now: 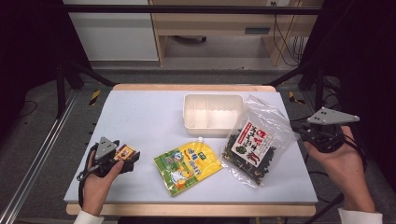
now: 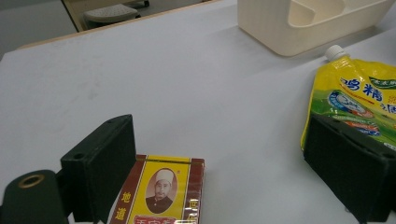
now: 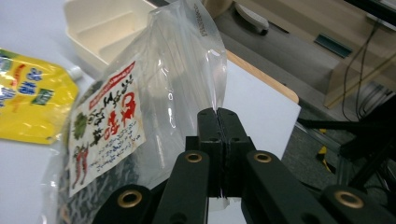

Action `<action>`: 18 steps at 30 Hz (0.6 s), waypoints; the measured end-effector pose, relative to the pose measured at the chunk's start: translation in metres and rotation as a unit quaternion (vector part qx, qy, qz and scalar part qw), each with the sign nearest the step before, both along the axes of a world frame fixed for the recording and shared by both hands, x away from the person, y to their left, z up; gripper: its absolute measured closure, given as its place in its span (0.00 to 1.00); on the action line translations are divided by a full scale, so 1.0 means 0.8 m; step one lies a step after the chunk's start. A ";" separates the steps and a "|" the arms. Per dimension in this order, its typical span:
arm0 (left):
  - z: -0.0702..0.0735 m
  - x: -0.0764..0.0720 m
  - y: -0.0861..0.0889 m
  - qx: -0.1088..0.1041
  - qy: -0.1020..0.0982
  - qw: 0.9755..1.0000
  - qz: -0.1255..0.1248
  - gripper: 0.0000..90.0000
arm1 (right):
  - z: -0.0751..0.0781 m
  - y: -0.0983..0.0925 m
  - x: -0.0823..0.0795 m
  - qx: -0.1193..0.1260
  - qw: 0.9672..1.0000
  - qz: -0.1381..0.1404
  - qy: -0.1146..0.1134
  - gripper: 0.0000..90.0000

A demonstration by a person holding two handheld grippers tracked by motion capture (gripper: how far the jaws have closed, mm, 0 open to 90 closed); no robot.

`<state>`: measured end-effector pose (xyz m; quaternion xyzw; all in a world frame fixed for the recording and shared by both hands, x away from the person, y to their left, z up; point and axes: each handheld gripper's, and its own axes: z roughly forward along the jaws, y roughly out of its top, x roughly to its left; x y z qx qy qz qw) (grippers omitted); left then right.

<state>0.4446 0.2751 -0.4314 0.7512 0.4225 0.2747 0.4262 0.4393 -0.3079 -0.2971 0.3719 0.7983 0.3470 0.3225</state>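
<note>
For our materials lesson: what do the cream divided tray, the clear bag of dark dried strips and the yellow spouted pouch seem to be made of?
Cream divided tray: likely rigid matte plastic, with smooth moulded walls. Clear bag of dark dried strips: thin glossy plastic film; it is see-through, creased and glinting. Yellow spouted pouch: apparently flexible printed laminate, slightly shiny, with a white, probably plastic, spout.

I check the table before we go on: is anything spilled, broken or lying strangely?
Nothing spilled or torn. The pouch lies flat and capped, the tray sits upright and empty, and the bag rests partly against the tray. The box lies between the open left jaws.
</note>
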 end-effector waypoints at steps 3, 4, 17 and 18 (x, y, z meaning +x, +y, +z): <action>0.000 -0.001 -0.002 0.000 0.000 1.000 -0.005 0.10 | 0.010 0.010 -0.002 -0.001 1.000 0.017 0.002 1.00; 0.000 -0.002 -0.004 0.000 0.002 1.000 -0.007 0.10 | 0.013 0.014 -0.002 -0.003 1.000 0.022 0.003 1.00; 0.042 0.003 -0.055 0.000 0.002 0.994 -0.110 0.13 | 0.038 0.053 -0.004 -0.016 0.995 0.100 -0.001 1.00; 0.050 0.007 -0.061 0.009 0.000 0.993 -0.119 0.13 | 0.039 0.056 -0.004 -0.017 0.994 0.105 0.000 1.00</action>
